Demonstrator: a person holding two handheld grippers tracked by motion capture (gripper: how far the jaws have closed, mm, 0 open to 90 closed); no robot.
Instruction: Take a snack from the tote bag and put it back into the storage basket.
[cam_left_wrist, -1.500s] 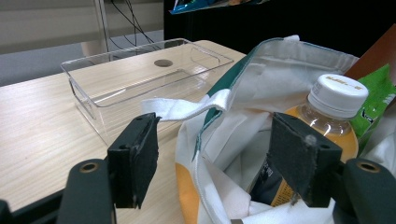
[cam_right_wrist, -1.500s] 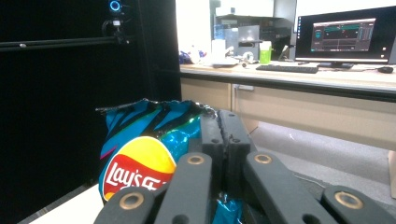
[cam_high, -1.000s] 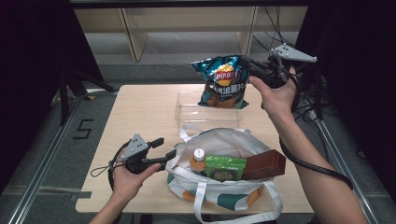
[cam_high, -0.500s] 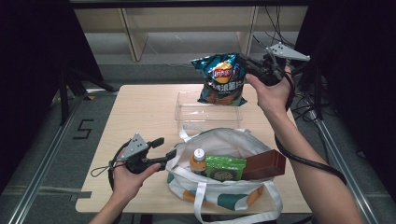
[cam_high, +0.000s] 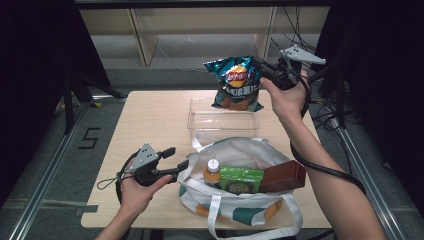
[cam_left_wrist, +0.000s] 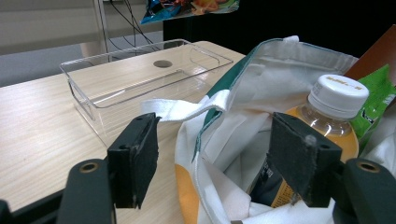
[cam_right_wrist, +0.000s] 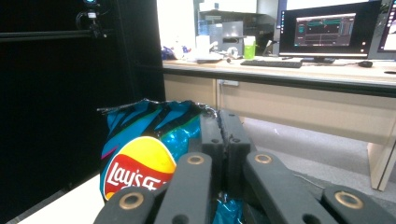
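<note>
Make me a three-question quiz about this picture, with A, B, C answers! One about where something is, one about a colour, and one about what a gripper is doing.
1. Where is the chip bag?
A. Inside the tote bag
B. Held up in the air above the clear tray
C. Lying on the floor

2. What colour is the cap of the bottle?
A. White
B. Red
C. Black

3. What is the right gripper doing?
A. Resting open on the table
B. Pinching the bottle
C. Shut on the chip bag

Answers:
1 B, the bag hangs over the clear tray in the high view.
2 A, the left gripper view shows a white cap.
3 C, its fingers clamp the bag's edge in the right gripper view.
</note>
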